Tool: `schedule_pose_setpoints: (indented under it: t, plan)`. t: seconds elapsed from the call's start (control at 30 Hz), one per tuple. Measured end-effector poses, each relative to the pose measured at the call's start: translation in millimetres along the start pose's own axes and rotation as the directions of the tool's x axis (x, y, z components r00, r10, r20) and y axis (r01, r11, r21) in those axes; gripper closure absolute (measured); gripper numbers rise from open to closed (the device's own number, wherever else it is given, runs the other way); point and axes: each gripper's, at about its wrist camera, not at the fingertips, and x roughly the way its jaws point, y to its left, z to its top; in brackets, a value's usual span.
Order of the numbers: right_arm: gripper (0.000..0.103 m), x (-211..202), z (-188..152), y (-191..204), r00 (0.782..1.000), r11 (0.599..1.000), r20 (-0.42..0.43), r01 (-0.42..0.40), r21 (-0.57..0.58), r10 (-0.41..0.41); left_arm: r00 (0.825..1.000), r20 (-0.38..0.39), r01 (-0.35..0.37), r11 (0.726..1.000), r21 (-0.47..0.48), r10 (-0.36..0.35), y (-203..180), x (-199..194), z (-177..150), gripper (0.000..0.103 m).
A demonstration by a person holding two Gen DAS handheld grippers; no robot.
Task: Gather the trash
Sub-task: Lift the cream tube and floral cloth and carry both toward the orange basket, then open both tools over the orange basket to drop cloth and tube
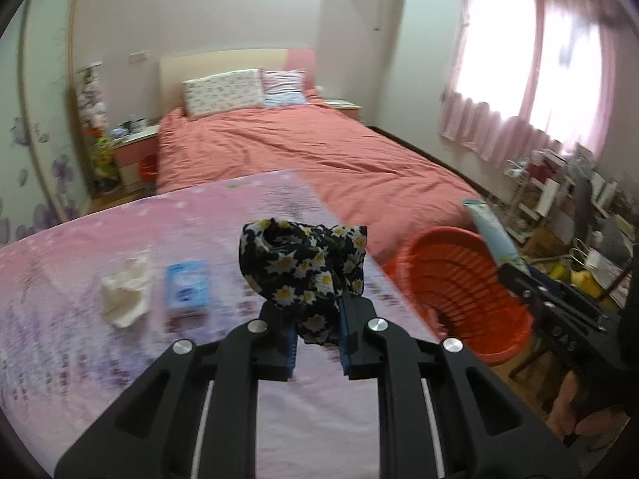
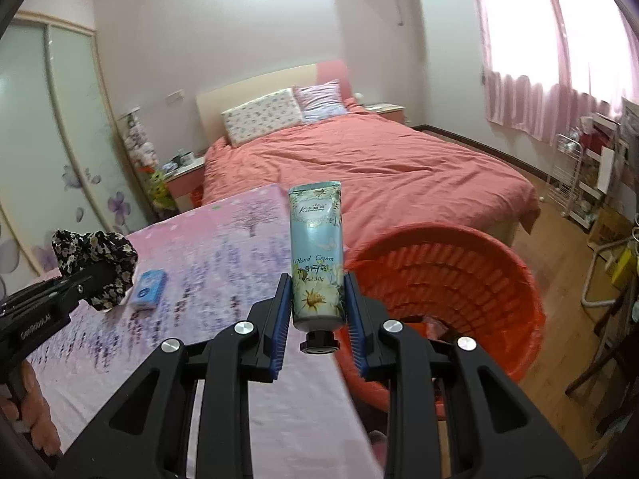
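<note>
Left gripper (image 1: 317,331): jaws clenched on a dark flower-print scrunchie (image 1: 303,263), lifted clear above the surface (image 1: 80,247), which wears a pink-and-lavender printed cloth. Same scrunchie seen at far left from the right wrist view (image 2: 94,265), hanging off the left gripper's tip.

Right gripper (image 2: 319,311): jaws grasping a pale blue hand cream tube (image 2: 317,255), held upright with black cap (image 2: 319,344) pointing down toward the camera, crimped end up. Blue ribbed pads (image 2: 284,319) pressing both sides of the tube's lower body. From the left wrist view, tube (image 1: 493,235) tilted, poised above the near rim of an orange slatted basket (image 1: 459,279).

Orange basket (image 2: 459,279) standing on the wood floor (image 2: 559,239), just beside the right edge of the surface, between it and the bed (image 2: 379,171). Something reddish in its bottom, too unclear to name.

Left lying on the surface: crumpled white tissue (image 1: 126,291) and, just beside it on the right, a small blue tissue pack (image 1: 187,285).

Bed with coral cover and two pillows (image 1: 243,90) beyond the surface. Pink curtains (image 1: 531,72) at right.
</note>
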Motion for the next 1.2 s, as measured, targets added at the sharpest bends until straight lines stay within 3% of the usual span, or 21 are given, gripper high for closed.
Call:
schedule_pose_setpoints:
  t: [0.27,0.7,0.8,0.87,0.93,1.17,1.2]
  plan:
    - [0.076,2.2,2.4,-42.8,0.998,0.996,0.006,0.056,0.067,-0.057,0.992,-0.038,0.119,0.992,0.049,-0.117,-62.0,38.5,2.4,0.086]
    - [0.076,23.2,3.1,-97.8,0.996,0.978,-0.032,0.092,0.186,-0.087,0.974,-0.116,0.206,0.973,0.102,-0.194,-133.2,106.1,-0.3,0.083]
    - [0.075,32.0,2.1,-105.9,0.995,0.975,-0.060,0.086,0.205,-0.076,0.977,-0.127,0.187,0.976,0.113,-0.173,-138.2,118.0,-1.8,0.069]
    - [0.072,38.9,-1.2,-111.4,0.993,0.972,-0.085,0.096,0.213,-0.079,0.979,-0.137,0.167,0.980,0.110,-0.152,-135.2,123.6,-5.2,0.053]
    - [0.057,41.0,-5.1,-114.3,0.992,0.970,-0.095,0.102,0.220,-0.083,0.979,-0.148,0.159,0.982,0.101,-0.144,-132.0,128.7,-8.6,0.051]
    - [0.054,38.0,-12.4,-109.0,0.989,0.969,-0.108,0.124,0.213,-0.102,0.980,-0.169,0.118,0.990,0.081,-0.103,-105.5,132.6,-19.6,0.042]
    - [0.050,37.5,-12.0,-106.0,0.988,0.971,-0.107,0.128,0.204,-0.108,0.983,-0.163,0.102,0.991,0.083,-0.087,-99.9,130.7,-21.2,0.041]
